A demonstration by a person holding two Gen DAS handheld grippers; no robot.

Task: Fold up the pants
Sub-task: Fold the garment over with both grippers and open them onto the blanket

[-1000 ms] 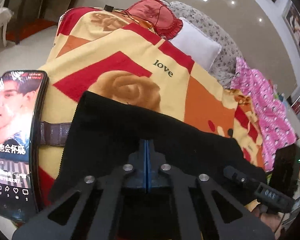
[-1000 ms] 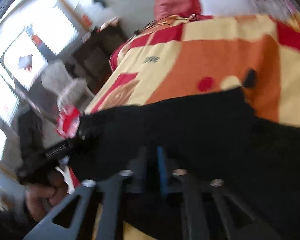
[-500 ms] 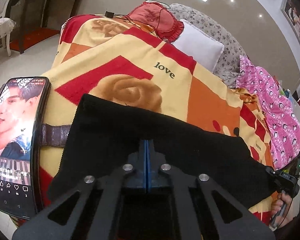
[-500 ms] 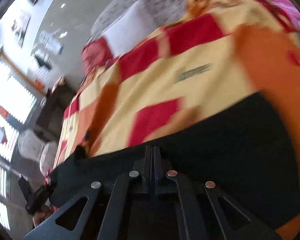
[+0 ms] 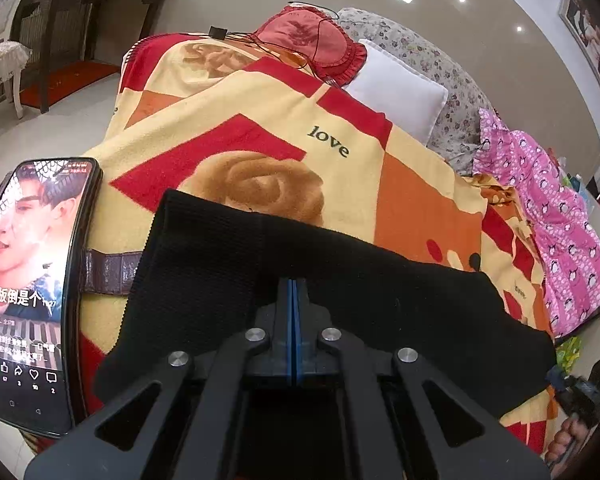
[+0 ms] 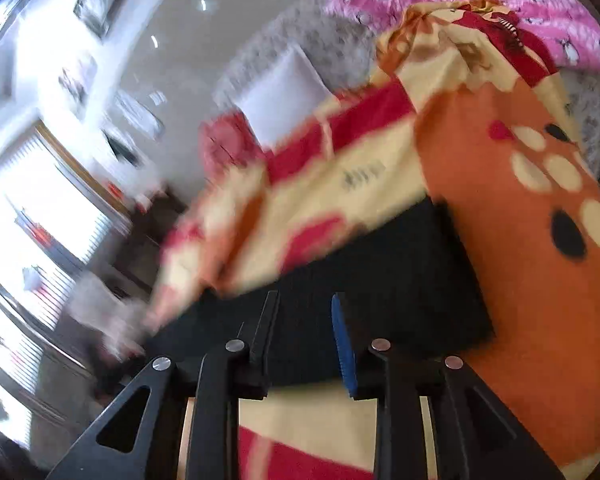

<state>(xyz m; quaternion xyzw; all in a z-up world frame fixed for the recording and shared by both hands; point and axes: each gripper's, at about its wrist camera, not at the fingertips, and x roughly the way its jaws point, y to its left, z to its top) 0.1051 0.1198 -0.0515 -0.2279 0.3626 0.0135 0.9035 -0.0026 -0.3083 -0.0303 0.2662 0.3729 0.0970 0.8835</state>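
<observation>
pants edge near blanket rim, R side clear

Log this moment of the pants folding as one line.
left claw: shut on black knit pants | right claw: opening, pants edge between pads | surface: rose-print blanket

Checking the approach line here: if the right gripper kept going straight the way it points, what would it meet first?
Most likely the black pants, lying right ahead of the right gripper, whose jaws are opening with nothing pinched. The patterned blanket lies beyond; depth is unclear.
</observation>
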